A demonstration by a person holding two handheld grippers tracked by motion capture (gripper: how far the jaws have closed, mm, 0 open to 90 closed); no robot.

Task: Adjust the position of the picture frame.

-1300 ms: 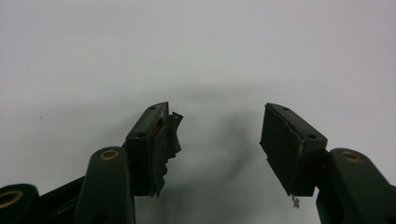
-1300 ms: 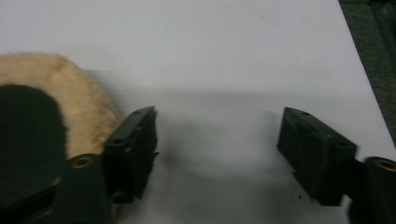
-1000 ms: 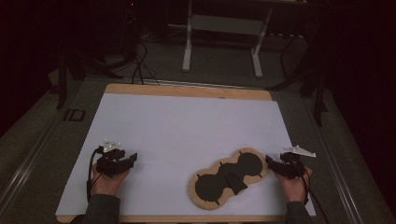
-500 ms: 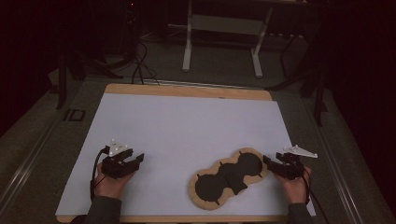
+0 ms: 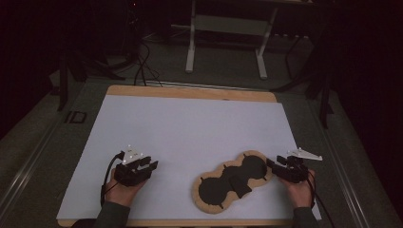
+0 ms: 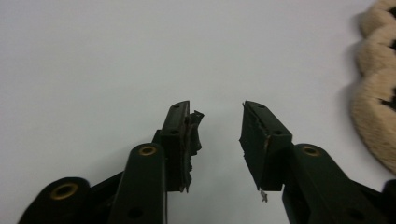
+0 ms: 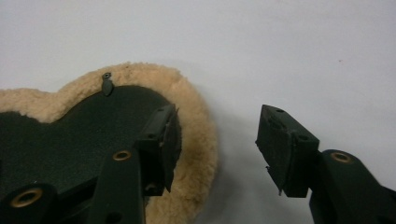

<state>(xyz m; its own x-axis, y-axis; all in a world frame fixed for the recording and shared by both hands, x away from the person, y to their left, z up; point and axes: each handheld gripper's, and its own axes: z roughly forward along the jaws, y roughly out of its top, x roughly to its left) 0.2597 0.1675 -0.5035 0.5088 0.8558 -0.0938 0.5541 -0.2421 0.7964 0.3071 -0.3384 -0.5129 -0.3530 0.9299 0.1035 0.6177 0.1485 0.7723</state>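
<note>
Right gripper [image 7: 215,140] approaching the fleece pad's [image 5: 233,183] end lobe.
Its jaws, lately narrowing, are held apart astride the pad's fleecy rim, gripping nothing. The left gripper [image 5: 147,167], half-open and empty, is kept well left of the pad; the rim should be seated deeply before closing.

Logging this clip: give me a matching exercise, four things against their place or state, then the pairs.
Things:
1. left gripper
2. right gripper
3. fleece-edged black pad
4. white sheet

Place or state:
A. covers the wooden tabletop
B. open over bare sheet, nothing between its jaws
C. open, astride the pad's fleece rim
D. lies flat, near the front right

Pairs: 1-B, 2-C, 3-D, 4-A
</note>
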